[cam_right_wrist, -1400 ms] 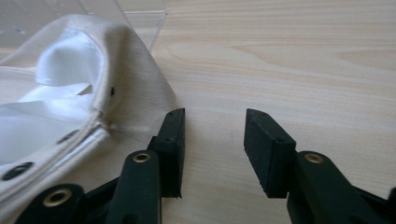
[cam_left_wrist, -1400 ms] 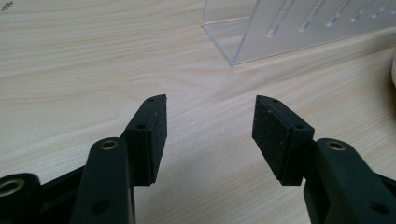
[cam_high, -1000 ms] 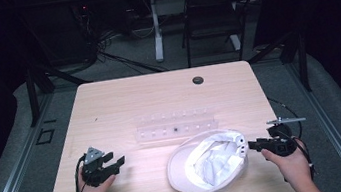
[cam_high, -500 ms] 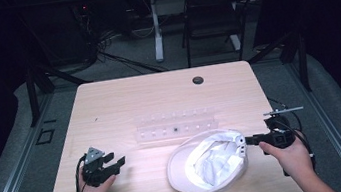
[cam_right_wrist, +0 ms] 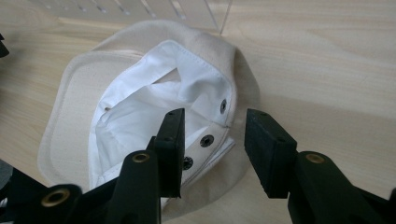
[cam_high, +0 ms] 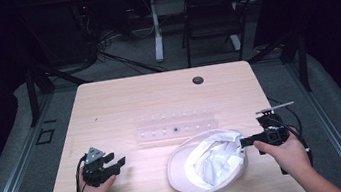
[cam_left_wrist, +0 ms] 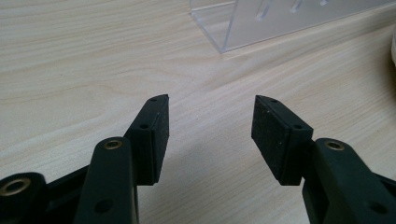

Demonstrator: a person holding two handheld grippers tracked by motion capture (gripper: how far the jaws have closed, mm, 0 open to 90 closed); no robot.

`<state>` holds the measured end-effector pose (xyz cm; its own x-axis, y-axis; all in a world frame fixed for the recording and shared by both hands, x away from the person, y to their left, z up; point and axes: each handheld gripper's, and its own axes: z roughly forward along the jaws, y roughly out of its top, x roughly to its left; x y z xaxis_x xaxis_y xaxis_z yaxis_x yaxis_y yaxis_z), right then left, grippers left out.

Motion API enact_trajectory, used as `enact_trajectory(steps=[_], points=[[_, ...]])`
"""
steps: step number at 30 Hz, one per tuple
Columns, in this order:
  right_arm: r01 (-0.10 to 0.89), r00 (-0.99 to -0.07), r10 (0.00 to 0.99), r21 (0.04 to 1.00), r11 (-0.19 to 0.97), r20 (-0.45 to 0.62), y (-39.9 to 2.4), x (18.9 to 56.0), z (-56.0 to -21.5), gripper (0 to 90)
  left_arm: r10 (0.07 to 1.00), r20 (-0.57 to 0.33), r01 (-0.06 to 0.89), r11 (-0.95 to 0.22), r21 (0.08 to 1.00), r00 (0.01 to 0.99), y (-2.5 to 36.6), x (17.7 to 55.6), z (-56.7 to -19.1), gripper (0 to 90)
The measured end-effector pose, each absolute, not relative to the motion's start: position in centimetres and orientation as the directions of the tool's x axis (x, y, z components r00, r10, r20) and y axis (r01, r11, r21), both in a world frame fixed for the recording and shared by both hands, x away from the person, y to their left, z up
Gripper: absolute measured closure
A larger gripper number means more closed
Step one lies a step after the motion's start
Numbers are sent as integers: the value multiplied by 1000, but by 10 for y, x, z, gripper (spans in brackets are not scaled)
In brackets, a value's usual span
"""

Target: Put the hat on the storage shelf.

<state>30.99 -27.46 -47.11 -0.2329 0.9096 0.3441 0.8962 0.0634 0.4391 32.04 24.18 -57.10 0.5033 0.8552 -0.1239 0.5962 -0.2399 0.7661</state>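
- Plainly, the cap (cam_high: 208, 164) lay upside down at the table's (cam_high: 158, 97) near right, its back edge just left of the right gripper (cam_high: 248, 140), jaws parted, empty.
- Left gripper (cam_high: 117, 165) sat well apart, likewise parted and empty.

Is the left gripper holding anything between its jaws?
No, the left gripper has its jaws spread apart over the bare wooden table, with nothing between them.

Table (cam_high: 123, 100): pale wood-grain top, smooth, low sheen. Rack (cam_left_wrist: 280, 18) ahead of left jaws: clear glossy plastic. Cap (cam_right_wrist: 140, 107) under and ahead of right jaws: cream matt cloth, white fabric lining, dark metal-looking snaps. Jaw pads: black, matt, slightly grainy.
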Motion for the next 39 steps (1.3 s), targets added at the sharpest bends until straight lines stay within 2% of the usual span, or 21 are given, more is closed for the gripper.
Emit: enact_trajectory(steps=[23, 31, 34, 39], points=[[952, -129, 876, 305, -22, 466, -267, 316, -501, 524, 855, -122, 596, -243, 765, 504, 241, 320, -571, 470], [961, -78, 872, 269, -63, 483, -266, 316, -500, 664, 856, -121, 598, -243, 764, 503, 241, 321, -571, 470], [968, -83, 875, 245, -42, 477, -268, 318, -496, 733, 857, -121, 597, -242, 765, 502, 241, 321, -571, 470], [969, -93, 887, 246, -23, 452, -266, 319, -490, 782, 857, -117, 596, -245, 764, 502, 241, 321, -571, 470]])
